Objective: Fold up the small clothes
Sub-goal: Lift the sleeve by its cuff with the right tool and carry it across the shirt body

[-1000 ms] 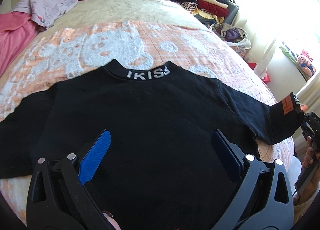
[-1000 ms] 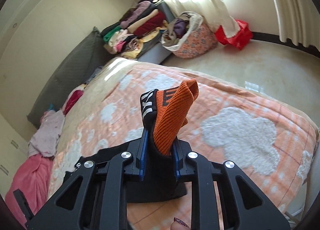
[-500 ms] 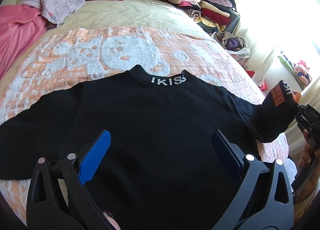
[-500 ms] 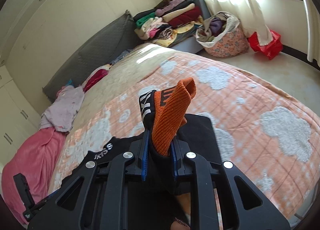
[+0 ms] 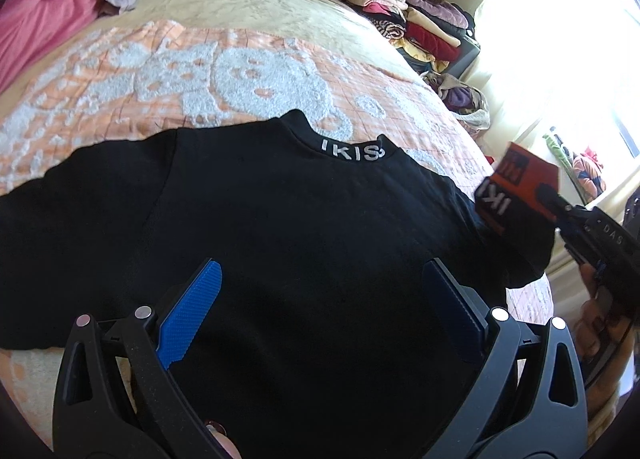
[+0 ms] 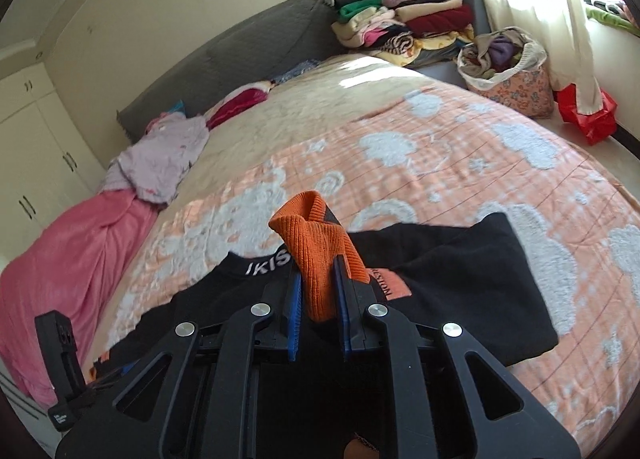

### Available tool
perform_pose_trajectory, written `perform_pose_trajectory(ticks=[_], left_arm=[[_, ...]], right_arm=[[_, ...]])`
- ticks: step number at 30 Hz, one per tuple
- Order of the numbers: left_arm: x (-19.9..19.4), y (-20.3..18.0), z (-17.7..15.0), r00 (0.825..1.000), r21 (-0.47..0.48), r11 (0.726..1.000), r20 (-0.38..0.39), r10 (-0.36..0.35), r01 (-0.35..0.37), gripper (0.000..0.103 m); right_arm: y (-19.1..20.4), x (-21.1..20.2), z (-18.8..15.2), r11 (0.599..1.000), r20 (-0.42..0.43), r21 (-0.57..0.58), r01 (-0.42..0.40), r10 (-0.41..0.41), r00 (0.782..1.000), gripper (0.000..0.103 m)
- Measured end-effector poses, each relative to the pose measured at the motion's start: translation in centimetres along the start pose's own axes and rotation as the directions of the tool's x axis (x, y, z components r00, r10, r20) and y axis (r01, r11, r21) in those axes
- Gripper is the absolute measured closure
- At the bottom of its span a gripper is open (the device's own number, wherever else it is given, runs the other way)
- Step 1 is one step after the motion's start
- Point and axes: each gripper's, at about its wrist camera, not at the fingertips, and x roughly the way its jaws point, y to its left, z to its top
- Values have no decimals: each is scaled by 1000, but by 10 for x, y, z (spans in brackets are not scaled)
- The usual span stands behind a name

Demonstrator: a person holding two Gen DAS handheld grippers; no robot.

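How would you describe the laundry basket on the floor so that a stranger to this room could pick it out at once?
Start at the bed with the orange blanket, then look past its far corner to the floor below the stack of folded clothes. The laundry basket stands there, heaped with loose garments. Its floral fabric sides set it apart from the plain red bag beside it.

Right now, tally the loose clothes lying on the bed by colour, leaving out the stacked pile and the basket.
Black: 1, the black sweater, its orange cuff pinched in the right tool
Lilac: 1, the lilac garment
Pink: 1, the pink garment
Red: 1, the red garment
Total: 4

The left tool hovers open over the sweater.
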Motion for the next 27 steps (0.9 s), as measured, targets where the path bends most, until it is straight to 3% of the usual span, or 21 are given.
perform_pose_trajectory(ticks=[14, 17, 19, 22, 25, 27], left_arm=[[2, 35, 4, 996, -149, 985, -8, -93, 90, 8], [2, 40, 3, 991, -179, 975, -9, -132, 128, 8], [5, 38, 1, 988, -185, 972, -17, -153, 148, 9], [10, 33, -3, 982, -183, 967, -32, -188, 179, 10], [18, 26, -7, 970, -191, 956, -59, -237, 222, 23], [25, 21, -11, 961, -200, 949, -82, -264, 243, 40]], right_arm=[[67, 56, -31, 990, -113, -43, -137, 131, 985, 86], [70, 58, -34, 984, -125, -37, -177, 171, 977, 74], [67, 53, -35, 977, -130, -23, -214, 209, 969, 61], [62, 44, -35, 977, -122, -30, -212, 207, 971, 60], [49, 35, -36, 984, -110, -17, -176, 173, 979, 60], [36, 28, -38, 990, -103, -4, -141, 140, 985, 60]])
